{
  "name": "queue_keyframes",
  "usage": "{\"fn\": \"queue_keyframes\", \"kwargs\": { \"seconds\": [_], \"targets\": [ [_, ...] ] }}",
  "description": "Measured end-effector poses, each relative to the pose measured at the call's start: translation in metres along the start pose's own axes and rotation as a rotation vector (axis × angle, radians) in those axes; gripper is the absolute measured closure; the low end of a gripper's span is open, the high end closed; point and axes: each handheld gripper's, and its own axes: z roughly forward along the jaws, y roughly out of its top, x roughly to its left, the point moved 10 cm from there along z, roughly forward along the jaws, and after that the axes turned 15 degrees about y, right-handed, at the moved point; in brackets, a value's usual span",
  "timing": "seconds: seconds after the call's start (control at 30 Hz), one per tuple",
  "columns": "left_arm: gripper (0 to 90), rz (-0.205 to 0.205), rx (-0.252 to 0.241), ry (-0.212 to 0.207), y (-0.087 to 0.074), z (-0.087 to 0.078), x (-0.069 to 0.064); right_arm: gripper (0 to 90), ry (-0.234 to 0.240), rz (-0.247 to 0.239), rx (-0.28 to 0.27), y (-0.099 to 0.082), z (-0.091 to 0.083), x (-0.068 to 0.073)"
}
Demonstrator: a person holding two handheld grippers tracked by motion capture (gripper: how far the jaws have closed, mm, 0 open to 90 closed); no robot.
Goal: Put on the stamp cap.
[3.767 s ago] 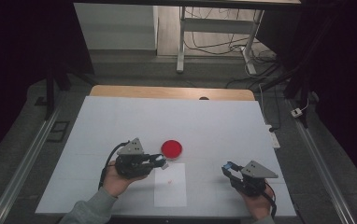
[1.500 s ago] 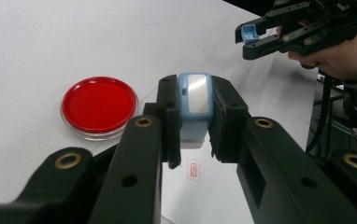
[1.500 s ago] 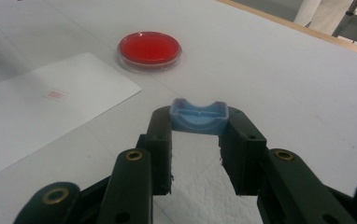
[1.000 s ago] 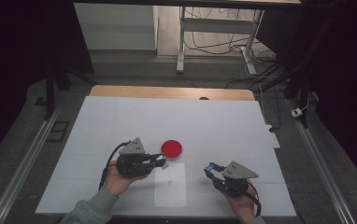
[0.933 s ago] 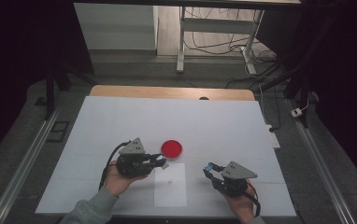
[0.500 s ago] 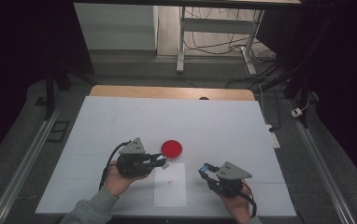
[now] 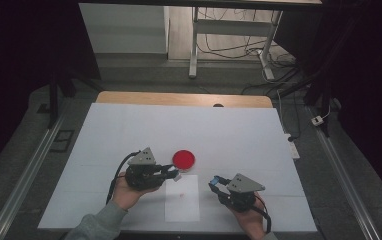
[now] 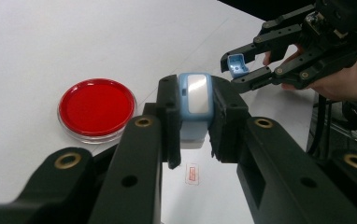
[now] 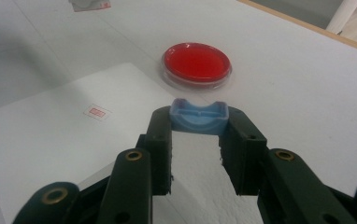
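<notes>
Left gripper view: left hand-held gripper [image 8: 195, 116] clamps the blue stamp body [image 8: 194, 100], right hand-held gripper [image 9: 197, 126] pinches its cap [image 9: 198, 117]. Cap's off, paper [image 7: 182, 200] looks already stamped; recapping probably left.

- Between my left gripper [image 7: 171, 172] and right gripper [image 7: 214, 182] lies only flat paper sheet [image 7: 182, 200].
- Red dish [image 7: 184, 158] blocks the far side.
- Far table [image 7: 239, 130] lies open.
</notes>
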Motion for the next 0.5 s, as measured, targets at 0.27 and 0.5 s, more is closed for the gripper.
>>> {"fn": "queue_keyframes", "kwargs": {
  "seconds": [0.27,0.5],
  "targets": [
    [75.9,0.002,0.002,0.0,0.0,0.001,-0.001,64.6,0.01,0.0,-0.006,0.004,0.007,0.006],
    [75.8,0.001,0.002,-0.001,0.0,0.001,-0.001,64.7,0.02,0.001,-0.008,0.007,0.012,0.009]
  ]
}}
